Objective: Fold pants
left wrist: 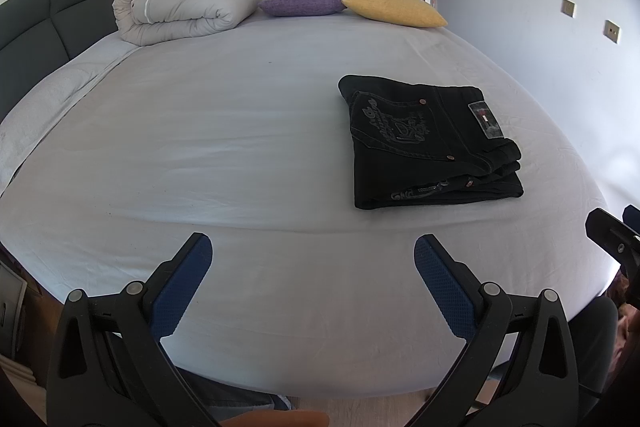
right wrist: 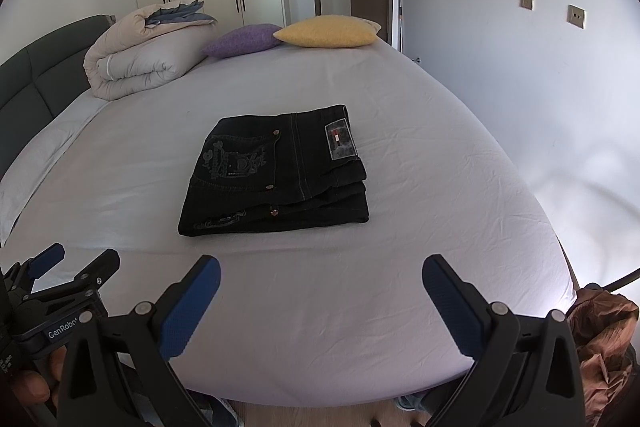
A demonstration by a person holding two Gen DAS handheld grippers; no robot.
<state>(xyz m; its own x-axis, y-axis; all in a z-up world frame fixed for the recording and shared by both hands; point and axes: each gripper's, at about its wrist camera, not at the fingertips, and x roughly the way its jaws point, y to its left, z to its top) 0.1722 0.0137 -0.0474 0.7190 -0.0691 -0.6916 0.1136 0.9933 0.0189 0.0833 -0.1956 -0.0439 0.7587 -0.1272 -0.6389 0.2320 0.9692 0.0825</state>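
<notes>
Both tools, left (left wrist: 313, 255) and right (right wrist: 321, 275), gape empty; we'd pinch the stiff, heavy pants (right wrist: 276, 173) by their stacked edge.

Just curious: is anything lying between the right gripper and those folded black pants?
Nothing: only bare white sheet separates the right gripper from the pants, seen in the right wrist view.

Folded black denim pants (right wrist: 276, 175): matt, coarse weave, metal rivets, stitched patch. Pale cloth bed sheet (right wrist: 400, 267): smooth, lightly creased. Right tool (right wrist: 321, 281) and left tool (left wrist: 313, 256): matt black plastic, blue dimpled rubbery pads (left wrist: 440, 287), metal pins.
</notes>
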